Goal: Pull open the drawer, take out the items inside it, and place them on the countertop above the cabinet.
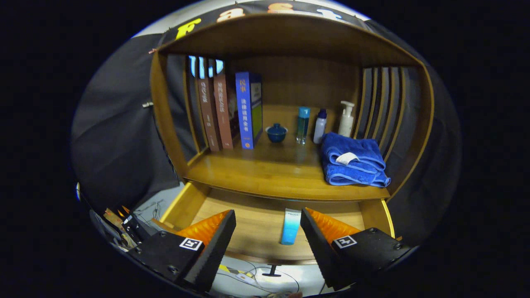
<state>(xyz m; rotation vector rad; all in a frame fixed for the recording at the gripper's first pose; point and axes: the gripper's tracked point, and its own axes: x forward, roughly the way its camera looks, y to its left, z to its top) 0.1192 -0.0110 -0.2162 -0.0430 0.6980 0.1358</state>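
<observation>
The wooden drawer (256, 223) under the cabinet stands pulled open. Inside it lies a slim light-blue tube (290, 226), lengthwise, near the drawer's front. My gripper (268, 219) hovers above the drawer's front edge, open, with the tube between and slightly beyond its fingertips, closer to the right finger (314, 231). Neither finger touches the tube. The countertop (265, 169) above the drawer is a wooden shelf inside the cabinet.
On the countertop stand three books (225, 109) at the left, a small blue lidded cup (276, 133), a teal bottle (302, 124), a white bottle (319, 125), a pump bottle (346, 119) and a folded blue towel (352, 163) at the right. Cables lie on the floor below.
</observation>
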